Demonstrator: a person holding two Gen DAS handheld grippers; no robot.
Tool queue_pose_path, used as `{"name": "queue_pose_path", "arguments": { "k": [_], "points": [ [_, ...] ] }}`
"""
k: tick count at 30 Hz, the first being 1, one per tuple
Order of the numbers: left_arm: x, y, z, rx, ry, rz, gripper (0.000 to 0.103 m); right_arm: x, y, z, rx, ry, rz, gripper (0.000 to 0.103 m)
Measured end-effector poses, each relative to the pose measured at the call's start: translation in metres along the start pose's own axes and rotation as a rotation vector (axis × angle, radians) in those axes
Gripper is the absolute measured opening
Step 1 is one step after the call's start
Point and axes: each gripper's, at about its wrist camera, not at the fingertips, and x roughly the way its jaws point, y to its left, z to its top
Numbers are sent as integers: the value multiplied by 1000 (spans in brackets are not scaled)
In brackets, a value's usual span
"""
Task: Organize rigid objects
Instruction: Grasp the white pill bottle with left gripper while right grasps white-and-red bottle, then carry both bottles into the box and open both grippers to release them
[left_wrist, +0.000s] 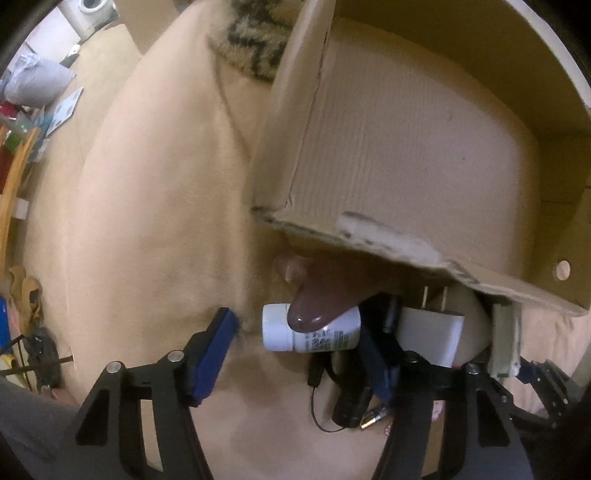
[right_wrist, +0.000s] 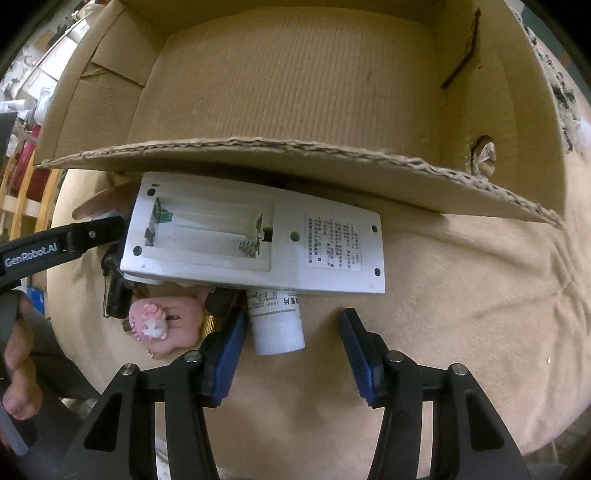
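Rigid objects lie in a small heap on a beige cushioned surface (right_wrist: 461, 314), tucked against the near wall of an open cardboard box (right_wrist: 288, 92) whose floor I can see bare. From my right wrist view, a white device (right_wrist: 255, 232) with its battery bay uncovered rests on top of the heap, partly under the box's torn edge. A white bottle (right_wrist: 277, 321) pokes out from beneath it, cap toward me, and a pink charm with a little figure (right_wrist: 159, 325) sits to its left beside a black cylinder (right_wrist: 116, 299). My right gripper (right_wrist: 291, 354) points down with its jaws partly apart; the bottle's cap lies between the blue pads, just beside the left one, and I cannot tell whether that pad touches it; the right pad stands clear. In my left wrist view the same bottle (left_wrist: 314, 328) lies on its side with a glossy brown piece (left_wrist: 321, 299) draped over it. My left gripper (left_wrist: 299, 354) also stands partly open, the bottle between its pads, neither visibly pressing on it.
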Motion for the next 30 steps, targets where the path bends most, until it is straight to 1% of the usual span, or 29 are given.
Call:
{"name": "queue_pose_path", "arguments": {
  "k": [3,4,8,9,10,12,16,18,20,22,25,29,30],
  "points": [
    [3,-2,0,4,-5,17,53,3,3,6,-15,1,-16,52],
    [4,-4,-2,5,-12,15,45,4,3,5,-19,-2,-18,51],
    [7,-2,-4,9,-23,21,44,4,7,6,-30,-11,-20,47],
    [8,-3,-5,13,-26,25,44,3,8,6,-33,-16,-19,43],
    [4,0,-9,15,-30,26,44,3,8,6,-38,-20,-13,35],
    [-1,-5,-9,9,-32,19,44,1,8,7,-35,-28,13,28],
    [-14,5,-13,2,-44,-11,44,-3,5,6,-10,-35,43,28],
    [-21,7,-16,14,-57,-15,43,-13,-3,-2,-3,-43,58,28],
    [-27,5,-21,26,-71,3,43,-16,-16,-12,18,-39,87,28],
    [-34,10,-27,27,-74,0,43,-26,-20,-21,44,-34,137,28],
    [-44,17,-35,26,-80,-4,43,-42,-18,-33,39,-49,166,28],
    [-60,19,-42,60,-120,5,43,-63,-12,-44,20,-102,184,28],
    [-65,14,-44,72,-133,8,43,-70,-12,-46,24,-124,193,28]
  ]
}}
